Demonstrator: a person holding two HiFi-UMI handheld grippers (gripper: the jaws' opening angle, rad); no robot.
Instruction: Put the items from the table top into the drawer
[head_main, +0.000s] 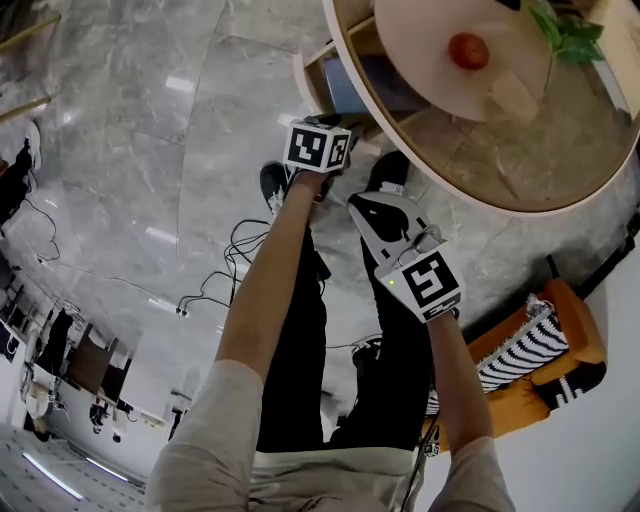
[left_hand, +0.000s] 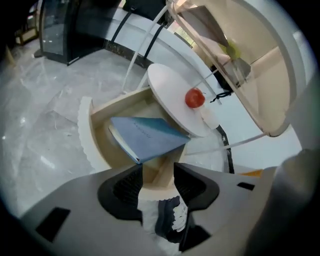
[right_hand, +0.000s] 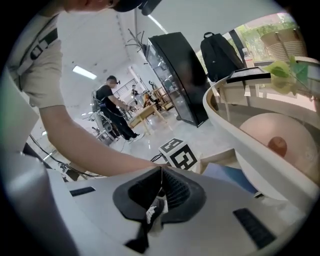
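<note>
A blue book lies tilted inside the open wooden drawer of the round table. My left gripper hangs just above and in front of the book, jaws open with nothing between them. Its marker cube shows beside the drawer in the head view. A red fruit rests on the pale round shelf, with a pale small object next to it. My right gripper is shut and holds nothing; it hovers back from the table over my legs.
A green plant stands on the table. An orange seat with a striped cushion is at the right. Cables lie on the marble floor. A black cabinet, a backpack and a person are farther off.
</note>
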